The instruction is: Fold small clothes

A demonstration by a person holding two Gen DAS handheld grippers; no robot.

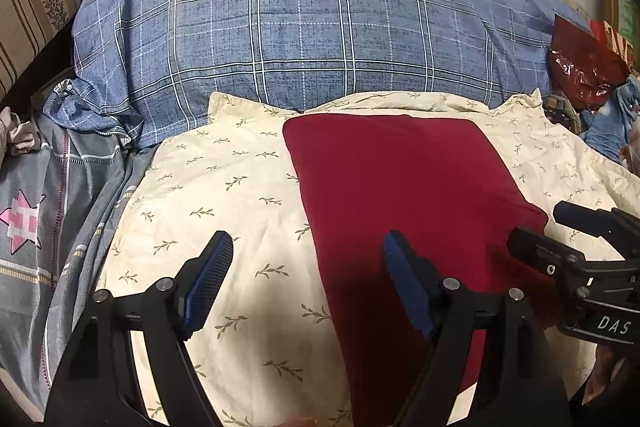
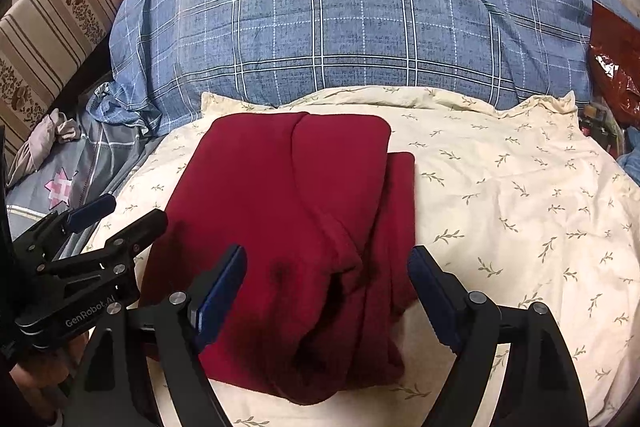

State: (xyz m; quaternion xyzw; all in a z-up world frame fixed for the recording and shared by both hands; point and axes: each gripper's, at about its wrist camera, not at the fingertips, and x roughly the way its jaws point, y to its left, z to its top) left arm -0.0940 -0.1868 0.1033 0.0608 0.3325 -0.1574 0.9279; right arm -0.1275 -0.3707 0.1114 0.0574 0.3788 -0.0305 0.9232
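A: What takes up most of the bed?

B: A big blue plaid quilt (image 2: 340,27), bulging from ten to two o'clock. In front of it lies a cream sheet with a leaf print (image 2: 520,207). It runs bare from the centre out to four o'clock in the right wrist view, and there is a bare strip at eight o'clock in the left wrist view.

A: And the edges?

B: A striped sofa cushion (image 2: 52,39) at ten o'clock, a grey star-print cover (image 1: 28,219) at nine, and a shiny red bag (image 1: 580,63) at two, all off the sheet.

A: Where is the garment?

B: The dark red garment (image 2: 288,227) lies folded on the sheet, a broad panel on top with a narrower folded layer showing along its right edge. Its far edge stops short of the quilt.

A: The tools?

B: The right gripper (image 2: 328,291) hovers with its jaws spread wide, straddling the garment's near part, gripping nothing. The left gripper (image 1: 308,275) is equally wide apart at the garment's left edge, one finger over bare sheet, the other over red cloth.
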